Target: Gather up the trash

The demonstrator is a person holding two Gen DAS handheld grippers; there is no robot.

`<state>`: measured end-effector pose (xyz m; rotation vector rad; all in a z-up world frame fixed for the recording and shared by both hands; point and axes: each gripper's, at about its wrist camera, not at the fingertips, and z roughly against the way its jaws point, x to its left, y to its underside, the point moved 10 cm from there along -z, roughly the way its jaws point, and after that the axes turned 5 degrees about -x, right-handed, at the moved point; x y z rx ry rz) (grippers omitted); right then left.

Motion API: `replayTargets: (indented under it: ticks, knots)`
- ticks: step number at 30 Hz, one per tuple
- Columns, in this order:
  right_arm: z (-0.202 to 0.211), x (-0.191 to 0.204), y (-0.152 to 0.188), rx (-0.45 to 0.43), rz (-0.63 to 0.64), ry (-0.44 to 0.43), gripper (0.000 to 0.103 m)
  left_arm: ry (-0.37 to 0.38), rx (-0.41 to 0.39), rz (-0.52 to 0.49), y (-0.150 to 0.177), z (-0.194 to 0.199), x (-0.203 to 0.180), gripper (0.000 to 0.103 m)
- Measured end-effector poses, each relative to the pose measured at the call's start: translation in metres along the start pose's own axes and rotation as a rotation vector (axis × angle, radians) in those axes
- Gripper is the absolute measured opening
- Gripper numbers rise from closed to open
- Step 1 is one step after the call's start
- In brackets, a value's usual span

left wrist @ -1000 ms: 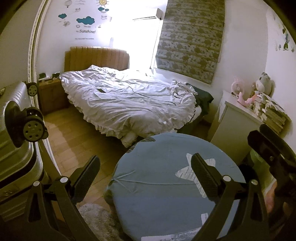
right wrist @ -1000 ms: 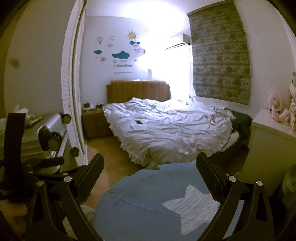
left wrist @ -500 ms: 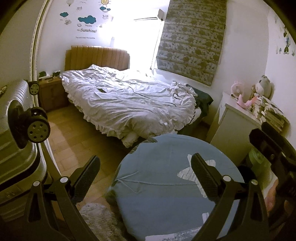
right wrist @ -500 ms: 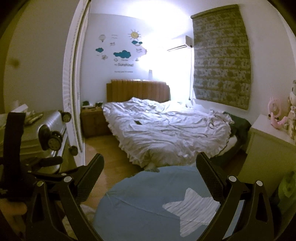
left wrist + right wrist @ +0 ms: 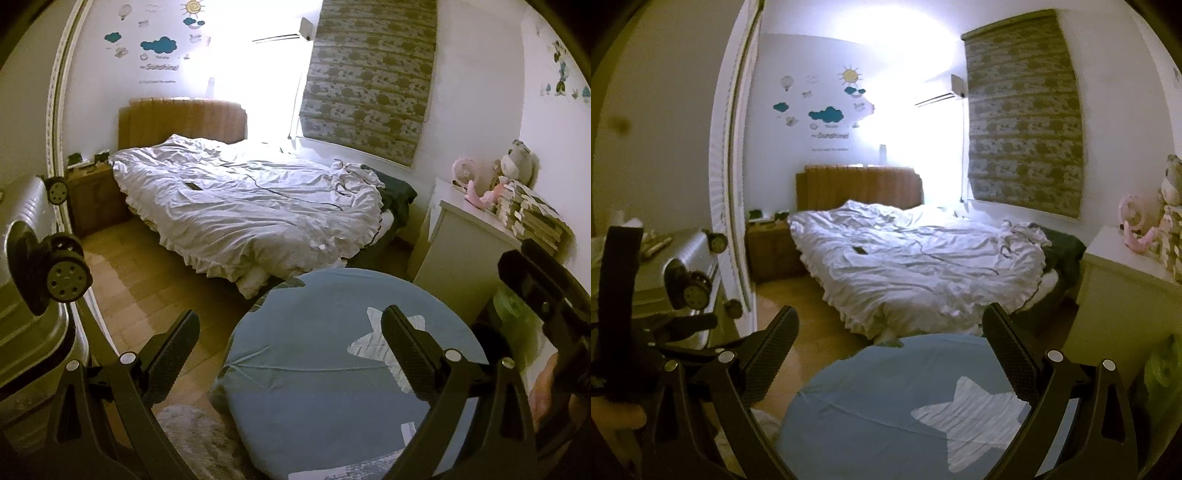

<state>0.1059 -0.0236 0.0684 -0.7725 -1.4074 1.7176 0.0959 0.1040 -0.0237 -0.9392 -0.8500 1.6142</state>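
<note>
No piece of trash shows plainly in either view. My left gripper [image 5: 291, 332] is open and holds nothing; it hangs above a round blue cushion [image 5: 332, 387] with a white star. My right gripper [image 5: 890, 336] is open too, empty, over the same cushion [image 5: 871, 406]. The right gripper's black body [image 5: 543, 295] shows at the right edge of the left wrist view. The left one [image 5: 620, 295] shows at the left edge of the right wrist view. Something green, perhaps a bag [image 5: 513, 306], sits low beside the white dresser.
A bed with a rumpled white duvet [image 5: 251, 206] fills the middle, with a small dark flat object [image 5: 194, 185] and a thin cable on it. A silver suitcase [image 5: 22, 332] lies at the left. The white dresser [image 5: 465, 251] at the right carries books and plush toys. Wooden floor [image 5: 147, 280] runs between suitcase and bed.
Both views have tipped up slightly, so the bed and cushion sit a little lower in frame. Both grippers stay open and empty.
</note>
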Motion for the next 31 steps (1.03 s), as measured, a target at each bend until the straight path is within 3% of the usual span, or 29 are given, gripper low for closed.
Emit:
replayTargets:
  ticks: [10,20,31]
  knots:
    - [0.016,-0.019,0.003,-0.022,-0.052,0.006,0.098,0.036,0.025,-0.038,0.006,0.001,-0.025,0.098]
    - [0.035,-0.046,0.018,-0.021,-0.11,0.018,0.098,0.117,0.059,-0.068,0.018,0.001,-0.062,0.098]
    - [0.057,-0.071,0.029,-0.005,-0.122,0.029,0.098,0.079,0.047,-0.079,0.026,0.014,-0.092,0.098]
